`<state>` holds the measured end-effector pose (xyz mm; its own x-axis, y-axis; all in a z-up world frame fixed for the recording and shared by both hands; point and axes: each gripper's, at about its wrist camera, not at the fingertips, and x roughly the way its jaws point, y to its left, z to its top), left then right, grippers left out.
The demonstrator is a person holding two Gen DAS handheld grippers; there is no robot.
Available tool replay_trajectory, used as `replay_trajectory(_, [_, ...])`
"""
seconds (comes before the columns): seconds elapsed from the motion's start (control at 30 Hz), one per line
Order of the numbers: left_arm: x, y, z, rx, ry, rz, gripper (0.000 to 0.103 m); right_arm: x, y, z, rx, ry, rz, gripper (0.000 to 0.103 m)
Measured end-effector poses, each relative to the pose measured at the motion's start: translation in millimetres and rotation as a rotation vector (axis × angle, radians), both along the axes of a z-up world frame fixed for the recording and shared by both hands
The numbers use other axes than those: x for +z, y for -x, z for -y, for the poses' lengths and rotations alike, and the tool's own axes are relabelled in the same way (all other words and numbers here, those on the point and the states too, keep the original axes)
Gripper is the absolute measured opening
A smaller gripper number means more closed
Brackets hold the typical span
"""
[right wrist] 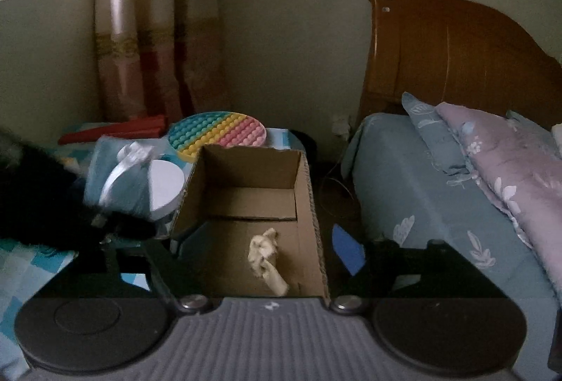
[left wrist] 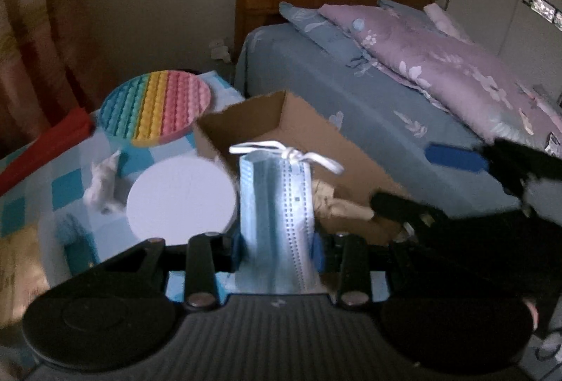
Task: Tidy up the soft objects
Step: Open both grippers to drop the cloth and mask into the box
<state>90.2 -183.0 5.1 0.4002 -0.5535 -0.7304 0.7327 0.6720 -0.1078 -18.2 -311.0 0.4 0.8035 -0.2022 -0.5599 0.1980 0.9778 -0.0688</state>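
Note:
My left gripper (left wrist: 277, 247) is shut on a folded blue face mask (left wrist: 277, 205) with knotted white ear loops, held upright just left of the open cardboard box (left wrist: 305, 131). The mask also shows in the right wrist view (right wrist: 123, 177), held by the left gripper at the left edge. My right gripper (right wrist: 260, 254) is open, its fingers astride the box (right wrist: 309, 191). A crumpled beige cloth (right wrist: 265, 254) lies on the box floor. In the left wrist view the right gripper (left wrist: 421, 184) reaches in from the right over the box.
A rainbow pop-it disc (left wrist: 156, 107) and a white round disc (left wrist: 181, 200) lie on the blue checked tabletop (left wrist: 66, 191), with a crumpled white tissue (left wrist: 102, 184) nearby. A bed (right wrist: 404, 177) with pillows stands to the right. A red object (right wrist: 116, 131) lies at the back left.

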Motion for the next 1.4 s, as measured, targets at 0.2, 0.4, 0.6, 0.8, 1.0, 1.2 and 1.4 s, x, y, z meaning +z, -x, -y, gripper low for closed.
replay_trajectory(0.2, [8.0, -18.6, 28.6, -0.035, 0.047, -0.086, 0.035, 5.7, 21.3, 8.0, -0.009, -0.009, -0.007, 0.086])
replay_trajectory(0.4, [-5.8, -32.3, 68.3, -0.048, -0.007, -0.114, 0.038, 2.1, 29.7, 3.1, 0.026, -0.061, -0.045, 0.086])
replay_trajectory(0.6, [-9.6, -41.3, 77.4, -0.007, -0.013, -0.082, 0.086, -0.3, 28.2, -8.9, 0.065, -0.060, -0.062, 0.086])
replay_trajectory(0.8, [5.2, -32.9, 56.1, 0.011, 0.010, -0.057, 0.090, -0.4, 25.5, -17.3, 0.102, -0.068, -0.055, 0.090])
replay_trajectory(1.0, [23.8, -13.8, 22.7, 0.045, 0.015, 0.001, 0.092, -3.1, 17.3, -28.6, 0.171, -0.117, -0.068, 0.099])
replay_trajectory(1.2, [40.3, -3.2, -15.4, 0.108, 0.018, 0.071, 0.093, -1.4, 7.8, -41.7, 0.209, -0.218, -0.128, 0.103])
replay_trajectory(1.4, [45.9, 10.1, -47.9, 0.144, 0.027, 0.091, 0.093, 4.0, 4.7, -53.4, 0.188, -0.205, -0.132, 0.103])
